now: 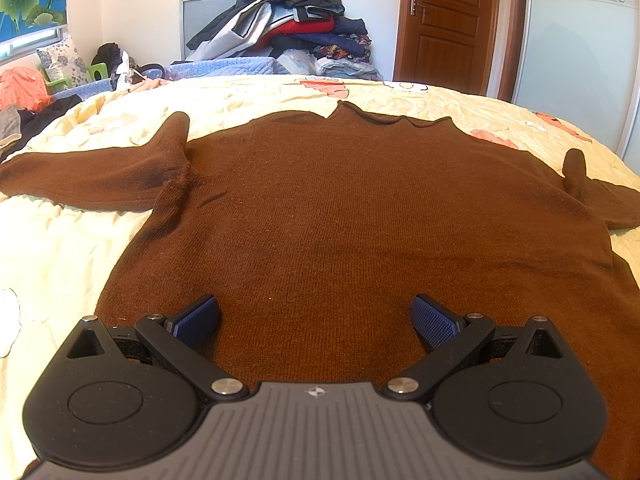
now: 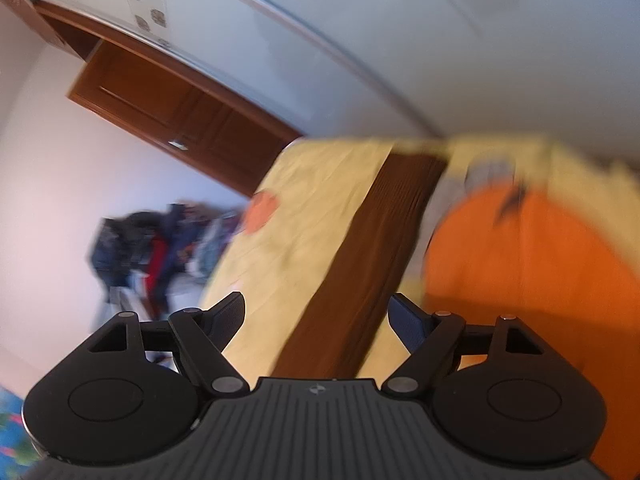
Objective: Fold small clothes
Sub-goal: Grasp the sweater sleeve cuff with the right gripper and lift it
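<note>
Left gripper (image 1: 315,322) nearest, jaws spread wide over the hem of the brown sweater (image 1: 340,216), nothing pinched. Fine ribbed knit, laid flat on a crinkled cream bedspread (image 1: 56,248), neck away from the lens, sleeves out to both sides, right sleeve cut off at frame edge. Right gripper (image 2: 316,318) tilted, jaws apart and empty, brown sleeve (image 2: 376,256) beyond them. Right view smeared; orange shape (image 2: 532,264) not identifiable. Heaped clothes (image 1: 288,20) and wooden door (image 1: 448,20) behind
</note>
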Action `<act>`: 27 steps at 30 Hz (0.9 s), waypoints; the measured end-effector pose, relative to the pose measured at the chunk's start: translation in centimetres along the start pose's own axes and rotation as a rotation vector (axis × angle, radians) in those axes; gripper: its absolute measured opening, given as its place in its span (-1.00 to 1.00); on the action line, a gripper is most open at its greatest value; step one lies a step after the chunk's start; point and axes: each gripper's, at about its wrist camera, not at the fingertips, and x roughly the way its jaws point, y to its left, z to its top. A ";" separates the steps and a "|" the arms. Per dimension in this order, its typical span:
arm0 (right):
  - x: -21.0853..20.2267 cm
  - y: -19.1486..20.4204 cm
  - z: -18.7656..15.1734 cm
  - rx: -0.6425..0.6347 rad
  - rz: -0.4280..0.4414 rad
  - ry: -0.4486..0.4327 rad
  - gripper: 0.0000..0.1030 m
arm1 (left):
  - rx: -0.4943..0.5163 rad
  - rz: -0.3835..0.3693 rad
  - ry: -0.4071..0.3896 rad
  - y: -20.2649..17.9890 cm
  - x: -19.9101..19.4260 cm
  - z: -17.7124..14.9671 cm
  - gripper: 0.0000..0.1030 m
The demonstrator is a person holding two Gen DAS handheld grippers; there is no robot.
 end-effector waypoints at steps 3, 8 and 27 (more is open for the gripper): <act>2.6 -0.6 0.2 0.035 -0.033 0.025 0.54 | 0.000 0.000 0.000 0.0 0.0 0.0 1.00; 4.1 0.2 -0.1 0.006 -0.014 -0.005 0.36 | -0.001 -0.001 0.000 0.0 0.0 0.0 1.00; -0.9 24.0 -26.0 -0.518 0.678 0.479 0.63 | -0.026 -0.020 -0.011 0.5 -0.1 0.1 1.00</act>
